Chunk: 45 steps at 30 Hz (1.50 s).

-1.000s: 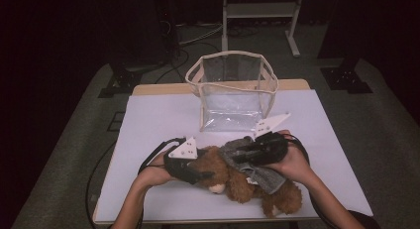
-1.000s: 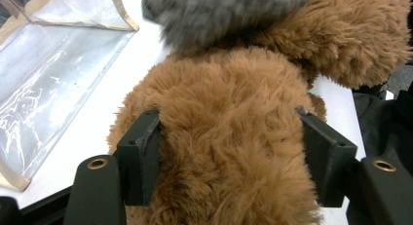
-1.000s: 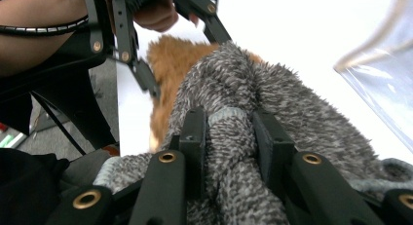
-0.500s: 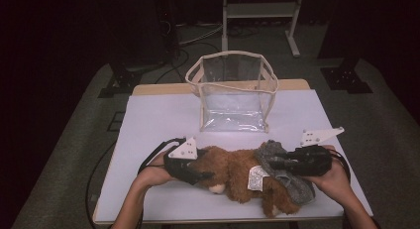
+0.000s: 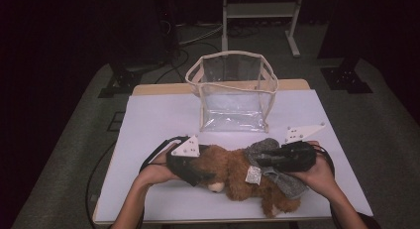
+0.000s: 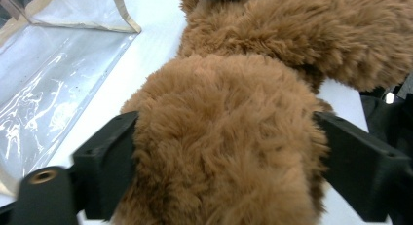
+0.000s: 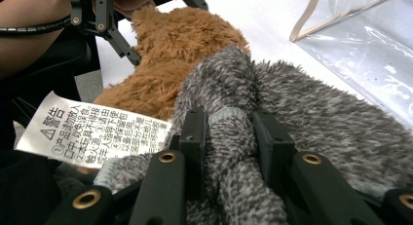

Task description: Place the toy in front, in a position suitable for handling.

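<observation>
My left tool (image 5: 190, 165) sits at the head end of the brown plush toy (image 5: 233, 172); its jaws have just been opening, and in the left gripper view they stand wide with a rounded lump of brown fur (image 6: 229, 142) between them, the fur brushing both inner faces, though I cannot tell whether they press. My right tool (image 5: 285, 159) is narrow, clamped on a fold of the grey knitted garment (image 7: 234, 132) that the toy wears. The toy lies on its side across the near part of the white surface (image 5: 158, 115), a printed label (image 7: 92, 130) hanging from it. The clear plastic bag (image 5: 233, 92) stands open just behind the toy.
</observation>
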Each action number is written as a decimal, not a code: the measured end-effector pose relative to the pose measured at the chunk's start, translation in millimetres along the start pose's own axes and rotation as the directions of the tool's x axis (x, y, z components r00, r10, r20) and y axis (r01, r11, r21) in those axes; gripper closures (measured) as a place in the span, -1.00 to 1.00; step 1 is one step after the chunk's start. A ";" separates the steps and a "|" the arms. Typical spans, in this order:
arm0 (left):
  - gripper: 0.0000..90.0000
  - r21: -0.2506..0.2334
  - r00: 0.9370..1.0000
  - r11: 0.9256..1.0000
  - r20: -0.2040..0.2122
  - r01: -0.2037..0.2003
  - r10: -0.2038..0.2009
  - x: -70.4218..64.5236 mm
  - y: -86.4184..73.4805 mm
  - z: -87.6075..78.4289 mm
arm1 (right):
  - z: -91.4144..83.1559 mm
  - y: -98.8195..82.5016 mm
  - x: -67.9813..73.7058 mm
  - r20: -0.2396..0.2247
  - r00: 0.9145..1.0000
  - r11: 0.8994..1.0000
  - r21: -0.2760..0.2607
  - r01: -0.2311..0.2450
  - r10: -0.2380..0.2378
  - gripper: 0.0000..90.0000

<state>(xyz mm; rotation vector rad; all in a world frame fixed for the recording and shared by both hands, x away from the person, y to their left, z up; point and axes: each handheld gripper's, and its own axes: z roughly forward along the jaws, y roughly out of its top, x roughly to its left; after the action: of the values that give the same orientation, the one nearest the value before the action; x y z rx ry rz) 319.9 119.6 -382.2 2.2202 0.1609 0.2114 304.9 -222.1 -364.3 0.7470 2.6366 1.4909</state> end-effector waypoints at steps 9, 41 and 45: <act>-0.95 0.020 0.998 1.000 0.051 0.020 -0.021 14.0 6.2 29.5 | 5.5 2.7 -11.4 -0.012 1.000 1.000 0.000 -0.015 0.015 0.52; -0.56 -0.007 0.988 0.998 -0.146 0.055 -0.056 37.7 -9.0 -19.4 | 50.2 37.9 -31.2 -0.071 0.997 0.998 0.049 0.027 -0.024 0.54; -0.52 0.008 0.992 0.999 -0.117 0.054 -0.053 34.4 -8.7 -22.7 | 49.4 31.1 -13.7 -0.071 0.996 0.997 0.052 0.065 -0.061 0.54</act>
<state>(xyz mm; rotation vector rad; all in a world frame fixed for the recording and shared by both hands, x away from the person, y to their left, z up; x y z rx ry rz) 348.4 149.0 -372.1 2.2128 0.2857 0.3118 341.5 -174.9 -368.7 0.6193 2.7338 1.4618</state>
